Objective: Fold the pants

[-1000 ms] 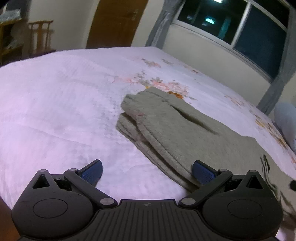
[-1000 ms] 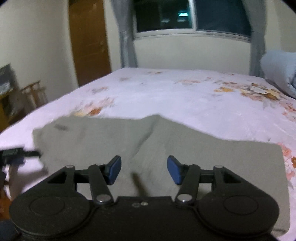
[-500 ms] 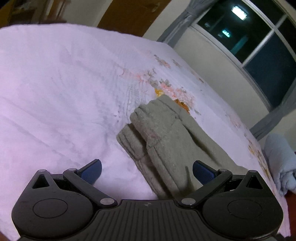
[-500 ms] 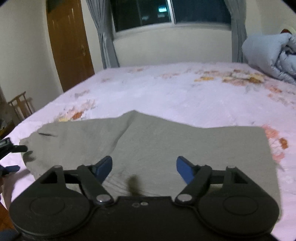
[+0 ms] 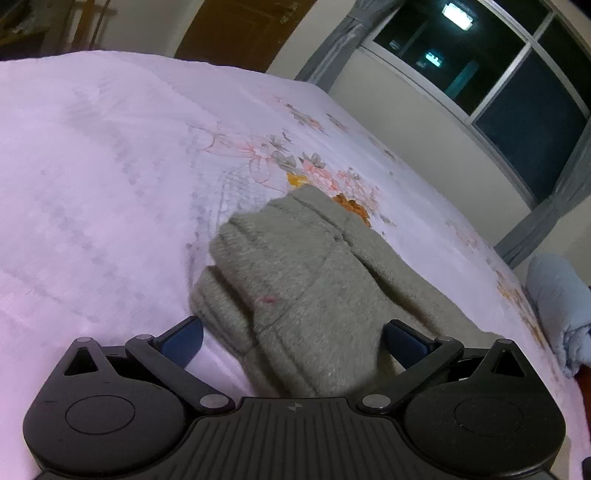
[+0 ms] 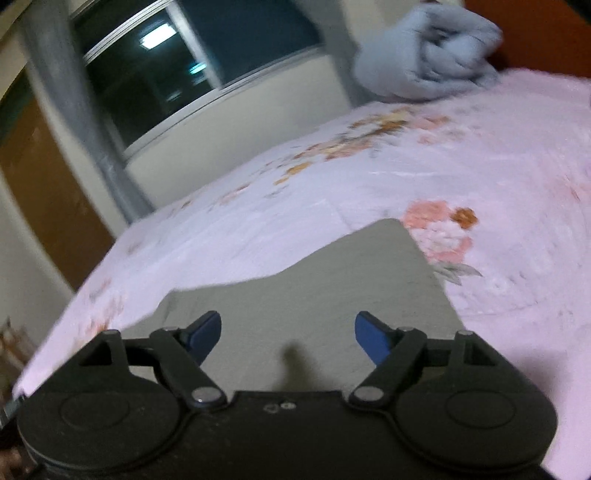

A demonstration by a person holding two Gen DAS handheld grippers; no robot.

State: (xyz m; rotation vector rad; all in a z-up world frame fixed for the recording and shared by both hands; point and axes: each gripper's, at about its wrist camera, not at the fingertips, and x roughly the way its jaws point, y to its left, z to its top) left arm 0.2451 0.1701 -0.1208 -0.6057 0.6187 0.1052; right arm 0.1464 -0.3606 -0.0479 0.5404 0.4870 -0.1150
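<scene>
Grey-green pants [image 5: 306, 280] lie folded on the pink floral bedsheet [image 5: 92, 177]. In the left wrist view the stacked cuff ends point away from me, and my left gripper [image 5: 293, 338] hovers just above them, open, with the fabric showing between the blue pads but not pinched. In the right wrist view the other end of the pants [image 6: 332, 295] lies flat with a square corner at the upper right. My right gripper [image 6: 288, 332] hangs over it, its jaws opening, nothing pressed between the pads.
A rolled light-blue quilt [image 6: 424, 59] sits at the head end of the bed [image 6: 517, 166]. A dark window [image 5: 498, 74] with grey curtains and a brown door [image 5: 240, 26] stand beyond the bed. Wooden furniture [image 5: 37, 33] shows at far left.
Both grippers moved closer over the pants. The right gripper's jaws widened and its view rolled strongly to the side. The left gripper stayed open and now looks down on the cuff ends.
</scene>
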